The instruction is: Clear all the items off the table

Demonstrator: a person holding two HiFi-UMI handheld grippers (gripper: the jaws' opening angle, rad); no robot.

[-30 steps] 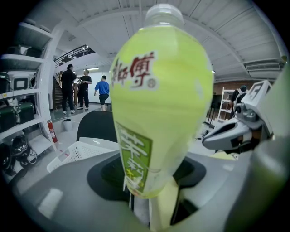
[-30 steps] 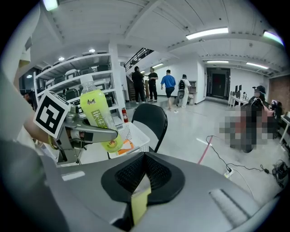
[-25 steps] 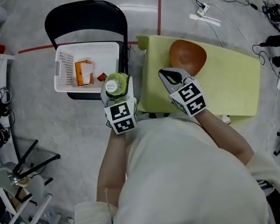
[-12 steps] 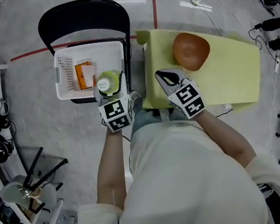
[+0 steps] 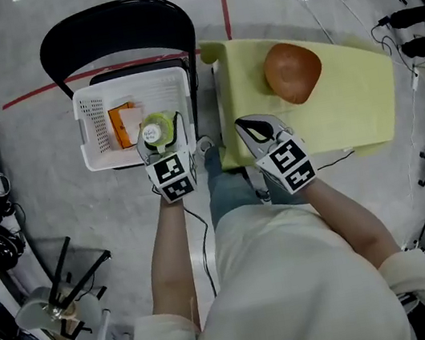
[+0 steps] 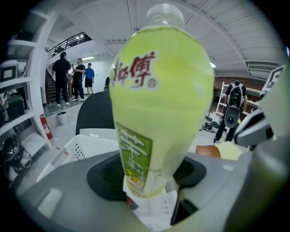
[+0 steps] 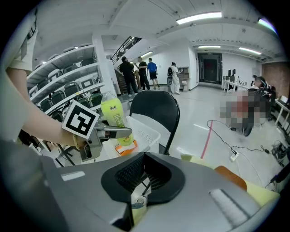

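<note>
– where's the green tea bottle [image 5: 157, 126]?
– gripped in the left gripper [image 5: 162, 136], upright with its cap up, over the near right part of the white basket [image 5: 91, 113]. the basket sits on the black chair [image 5: 114, 28], and an orange carton [image 5: 119, 123] lies inside it.
– and the right gripper [image 5: 256, 126]?
– jaws pressed together, nothing between them. it hangs over the near left corner of the yellow table [image 5: 356, 107].
– anything on the table?
– a brown bowl [image 5: 293, 71], near the far edge, apart from the right gripper.
</note>
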